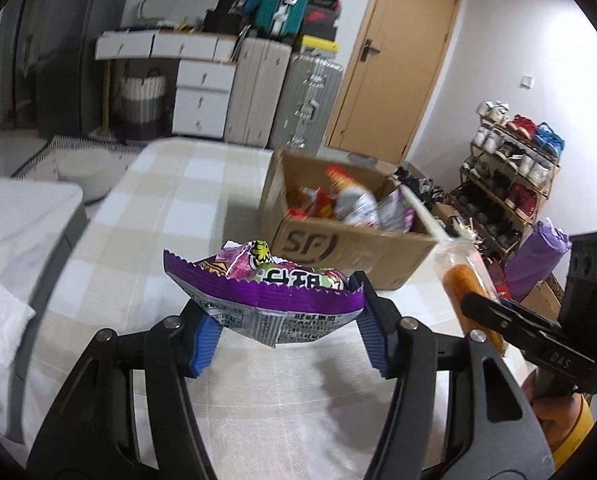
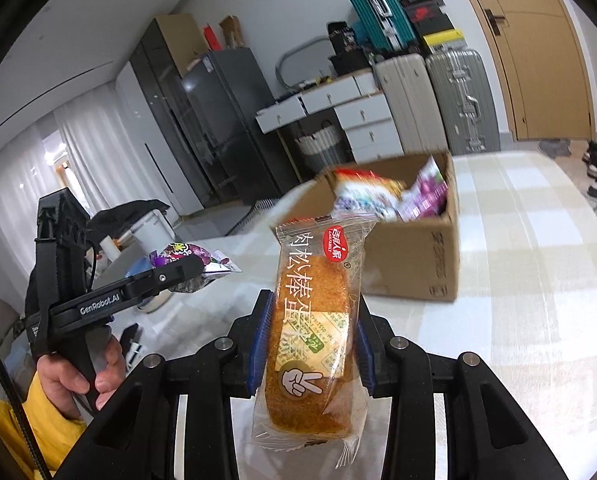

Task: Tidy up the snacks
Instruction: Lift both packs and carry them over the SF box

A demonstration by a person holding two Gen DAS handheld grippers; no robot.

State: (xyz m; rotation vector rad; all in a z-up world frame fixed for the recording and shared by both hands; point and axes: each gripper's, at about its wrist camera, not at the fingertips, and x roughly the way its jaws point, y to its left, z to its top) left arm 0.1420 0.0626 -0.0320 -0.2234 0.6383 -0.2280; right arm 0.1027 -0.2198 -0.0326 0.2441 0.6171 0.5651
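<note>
My left gripper (image 1: 276,298) is shut on a purple snack packet (image 1: 266,292), lifted above the checked tablecloth (image 1: 170,208). In the right wrist view the same left gripper (image 2: 186,270) shows at the left, held by a hand, with the purple packet (image 2: 196,254) in it. My right gripper (image 2: 313,300) is shut on a clear-wrapped golden cake roll (image 2: 318,320), standing upright between the blue pads. That cake roll (image 1: 460,280) and the right gripper (image 1: 472,306) appear at the right edge of the left view. Beyond both stands an open cardboard box (image 1: 338,248) (image 2: 414,264) holding several snack bags.
The box sits toward the table's far side. A white side table (image 1: 22,216) lies left of the table, and a shoe rack (image 1: 510,184) stands to its right. Suitcases (image 1: 310,96), white drawers (image 1: 202,92), a door (image 1: 394,60) and a dark fridge (image 2: 218,120) line the far wall.
</note>
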